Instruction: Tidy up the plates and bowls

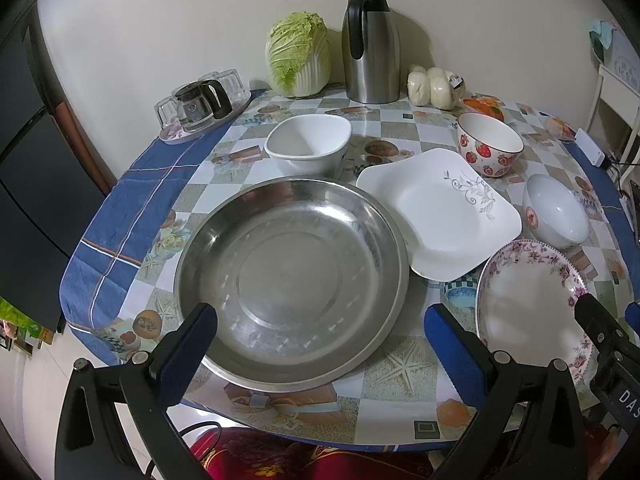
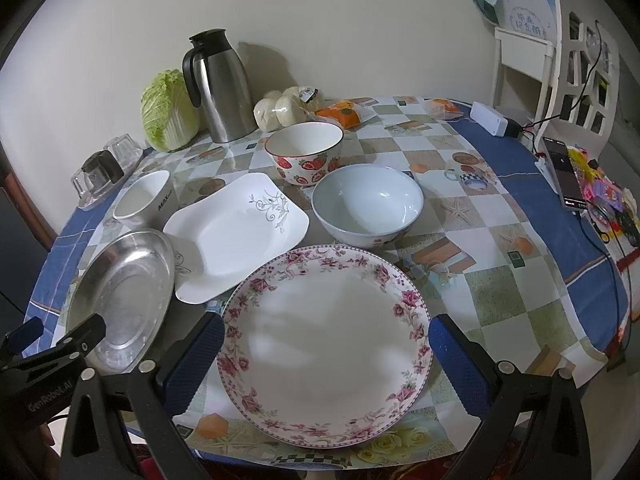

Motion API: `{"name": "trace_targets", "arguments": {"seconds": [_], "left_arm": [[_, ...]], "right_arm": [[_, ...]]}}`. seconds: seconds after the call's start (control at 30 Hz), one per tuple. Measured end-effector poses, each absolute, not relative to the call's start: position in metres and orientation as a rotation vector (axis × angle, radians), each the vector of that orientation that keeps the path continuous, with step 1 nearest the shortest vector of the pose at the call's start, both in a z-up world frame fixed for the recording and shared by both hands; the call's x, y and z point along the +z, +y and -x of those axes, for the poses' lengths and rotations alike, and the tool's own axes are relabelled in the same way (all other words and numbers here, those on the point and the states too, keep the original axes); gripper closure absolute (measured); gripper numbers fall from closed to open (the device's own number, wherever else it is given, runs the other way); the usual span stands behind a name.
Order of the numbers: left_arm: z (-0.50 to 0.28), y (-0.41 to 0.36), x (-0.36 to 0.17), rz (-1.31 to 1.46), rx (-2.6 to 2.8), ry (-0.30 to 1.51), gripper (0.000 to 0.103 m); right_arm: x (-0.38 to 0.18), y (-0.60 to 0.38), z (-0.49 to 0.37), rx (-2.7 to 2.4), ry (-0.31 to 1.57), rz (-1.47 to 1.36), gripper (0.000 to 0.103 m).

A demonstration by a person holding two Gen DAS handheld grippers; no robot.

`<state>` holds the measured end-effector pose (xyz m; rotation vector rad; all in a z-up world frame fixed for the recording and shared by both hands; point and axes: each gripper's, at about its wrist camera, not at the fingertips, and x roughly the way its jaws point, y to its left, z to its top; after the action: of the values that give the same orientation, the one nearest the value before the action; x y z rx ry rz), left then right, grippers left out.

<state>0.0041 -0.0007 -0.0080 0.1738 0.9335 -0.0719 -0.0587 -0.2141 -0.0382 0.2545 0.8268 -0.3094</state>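
A round stainless-steel plate (image 1: 290,280) is framed by the spread left tool (image 1: 320,340) at the table's (image 2: 500,248) near edge; a floral-rimmed porcelain plate (image 2: 326,344) lies between the parted right tool (image 2: 326,356). Nothing is gripped.

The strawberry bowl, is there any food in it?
Empty. The strawberry bowl stands upright and its inside shows only bare white.

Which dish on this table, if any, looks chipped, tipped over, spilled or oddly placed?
Nothing stands out. The steel plate, floral plate, square plate and three bowls all sit upright, empty and apparently undamaged on the table. Both grippers are open.
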Motion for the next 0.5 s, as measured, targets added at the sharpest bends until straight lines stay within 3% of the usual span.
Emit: {"name": "trace_targets", "arguments": {"seconds": [0.5], "left_arm": [[-0.005, 0.0004, -0.0086, -0.169, -0.067, 0.941, 0.0]], "right_arm": [[-0.039, -0.2148, 0.0579, -0.309, 0.83, -0.257, 0.0]]}}
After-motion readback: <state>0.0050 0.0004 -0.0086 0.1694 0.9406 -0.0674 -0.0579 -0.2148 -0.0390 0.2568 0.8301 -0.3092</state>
